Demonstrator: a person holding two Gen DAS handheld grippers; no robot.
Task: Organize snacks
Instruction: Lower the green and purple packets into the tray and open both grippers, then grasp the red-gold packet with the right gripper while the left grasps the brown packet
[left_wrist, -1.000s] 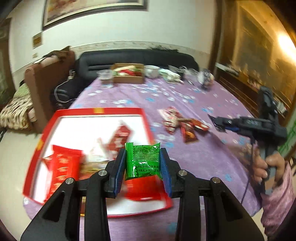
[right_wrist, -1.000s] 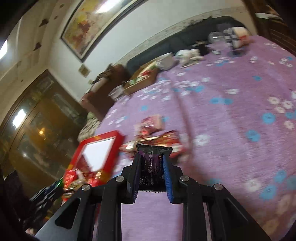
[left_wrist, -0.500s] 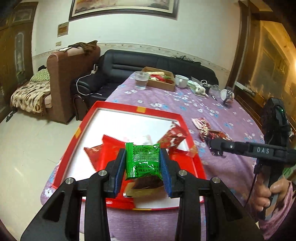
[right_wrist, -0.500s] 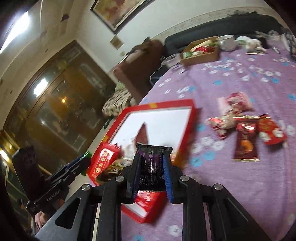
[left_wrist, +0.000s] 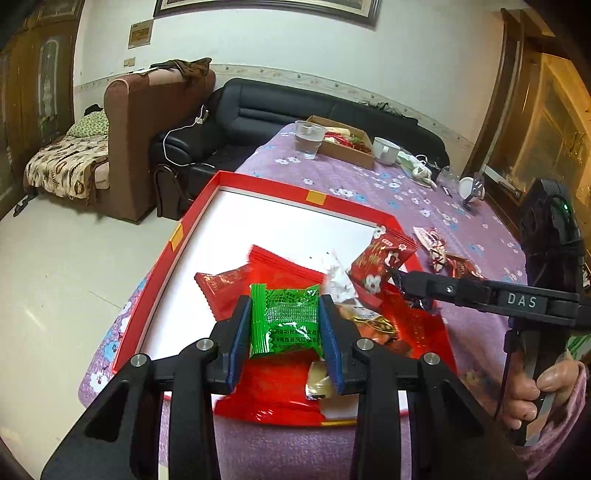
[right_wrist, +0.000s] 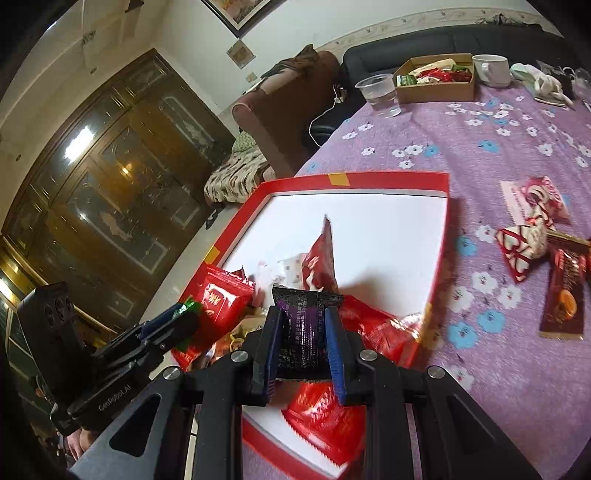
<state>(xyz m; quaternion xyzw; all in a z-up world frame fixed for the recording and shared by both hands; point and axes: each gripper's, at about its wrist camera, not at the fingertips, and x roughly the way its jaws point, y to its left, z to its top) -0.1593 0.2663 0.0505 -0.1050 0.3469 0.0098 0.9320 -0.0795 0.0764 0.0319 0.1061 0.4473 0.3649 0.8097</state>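
**Snacks poised over a crowded tray: two drops that could collide**

Snacks are in three places at once. Most lie heaped in the near corner of the red tray, a few packets lie loose on the purple tablecloth beside it, and one sits in each gripper. The left gripper is clamped on a green packet, squeezing it by its side edges above the pile. The right gripper pinches a dark purple packet the same way, over the same near corner.

The main risk, as I judge it, is crowding. Both tools aim at one small patch, and in the left view the right gripper's tip already reaches in just beside the leaning red flower-print packet. If both release together, the fingers could knock each other, or tip that packet over the tray's right wall.

A second risk is the heap itself. The wrappers look glossy and slippery, and they overlap near the front rim; a packet dropped on top could slide off onto the cloth or towards the table edge. The tray's far half is bare white, so releasing there looks safer.

A thin film packet may also cling to a pad on opening.
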